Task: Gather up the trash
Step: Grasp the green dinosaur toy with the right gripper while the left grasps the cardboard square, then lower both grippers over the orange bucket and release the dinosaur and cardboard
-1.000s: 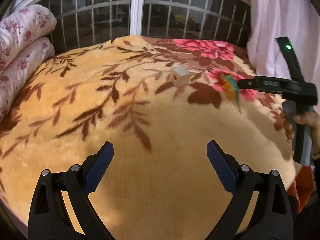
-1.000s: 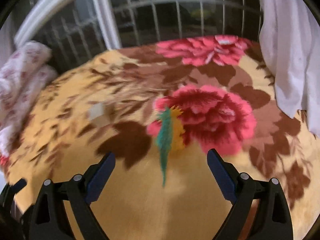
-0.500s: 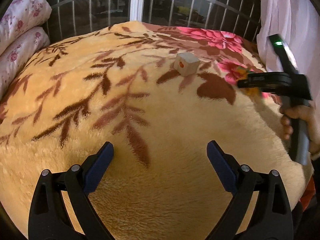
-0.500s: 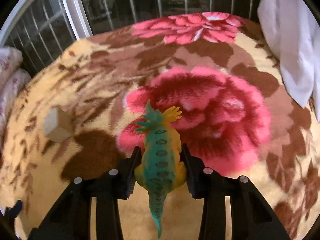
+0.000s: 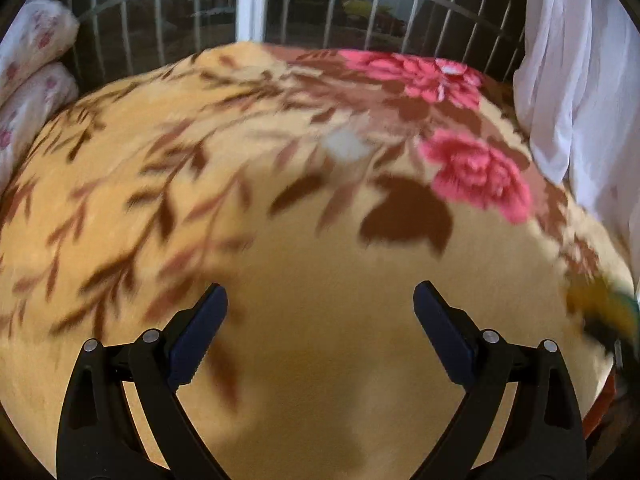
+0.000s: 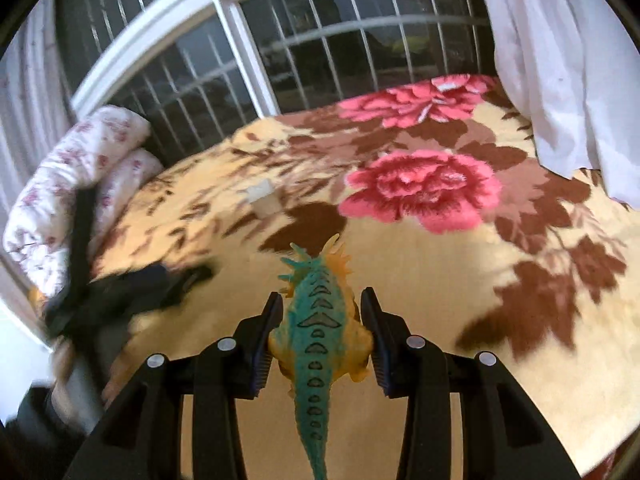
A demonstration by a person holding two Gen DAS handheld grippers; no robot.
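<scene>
Right wrist view: the right tool [image 6: 322, 320] is clamped on a toy dinosaur [image 6: 320, 332], a teal-backed, orange-sided figure that is gripped by its body between the two pads, with its spiky head pointing forward and its tail hanging back toward the camera. The toy is held above a plush floral blanket [image 6: 440, 280] that is spread over a bed. A small pale cube [image 6: 264, 198] is seen lying on the blanket ahead of the toy, beside a large pink flower of the pattern. The left tool [image 6: 152, 280] is seen blurred at the left edge, near rolled floral bedding [image 6: 72, 176]. A barred window [image 6: 280, 60] and a white curtain [image 6: 560, 60] are seen behind the bed.

In the left wrist view, the left tool [image 5: 320, 320] is spread wide with nothing between its pads, and it is held over the blanket [image 5: 312, 360]. The cube [image 5: 344, 146] is seen blurred further ahead on the blanket. A blurred orange and teal patch at the right edge is taken to be the toy dinosaur [image 5: 600, 310].
</scene>
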